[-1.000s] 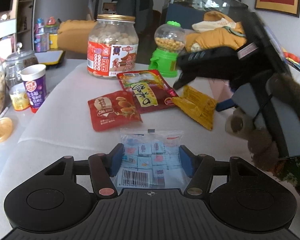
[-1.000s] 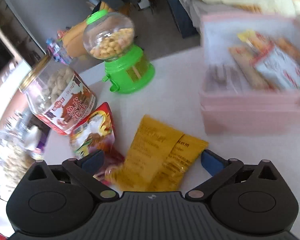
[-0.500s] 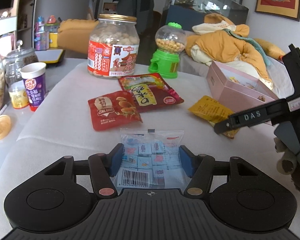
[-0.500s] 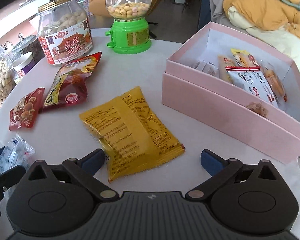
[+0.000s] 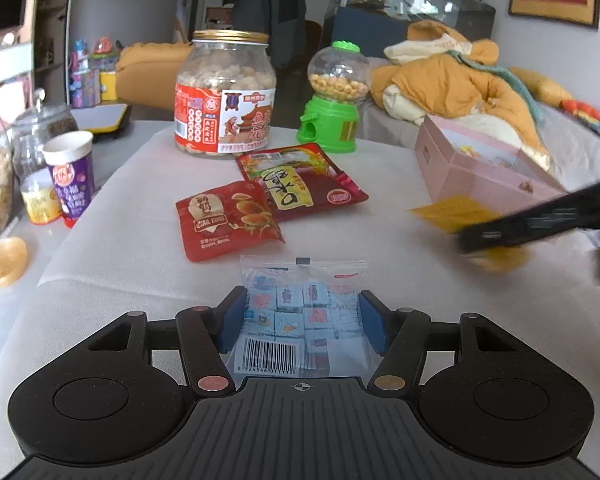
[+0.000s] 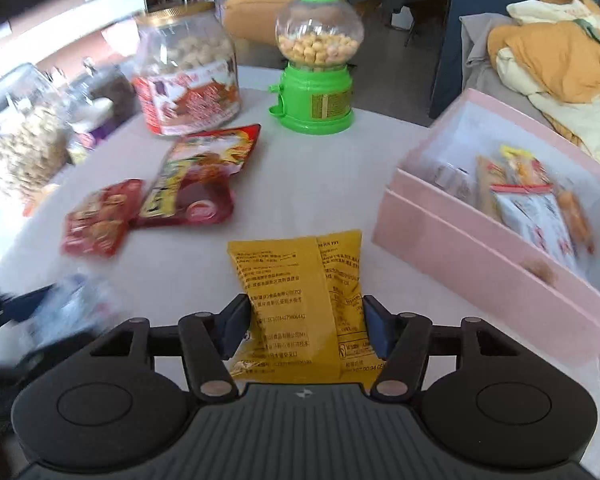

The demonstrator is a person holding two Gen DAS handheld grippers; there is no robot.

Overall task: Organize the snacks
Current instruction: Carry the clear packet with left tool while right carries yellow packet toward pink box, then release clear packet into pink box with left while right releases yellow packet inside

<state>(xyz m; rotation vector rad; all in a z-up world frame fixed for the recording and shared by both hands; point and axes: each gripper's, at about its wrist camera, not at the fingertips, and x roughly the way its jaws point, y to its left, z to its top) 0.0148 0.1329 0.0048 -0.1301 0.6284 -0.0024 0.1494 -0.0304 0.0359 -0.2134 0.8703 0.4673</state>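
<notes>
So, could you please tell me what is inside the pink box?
The pink box holds several snack packets, including a white one with a red strip. They are blurred, and its near wall hides whatever lies lower.

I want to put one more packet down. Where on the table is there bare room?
Bare cloth lies between the green candy dispenser, the pink box and the yellow packet. The left side is crowded: two red packets, the peanut jar.
</notes>
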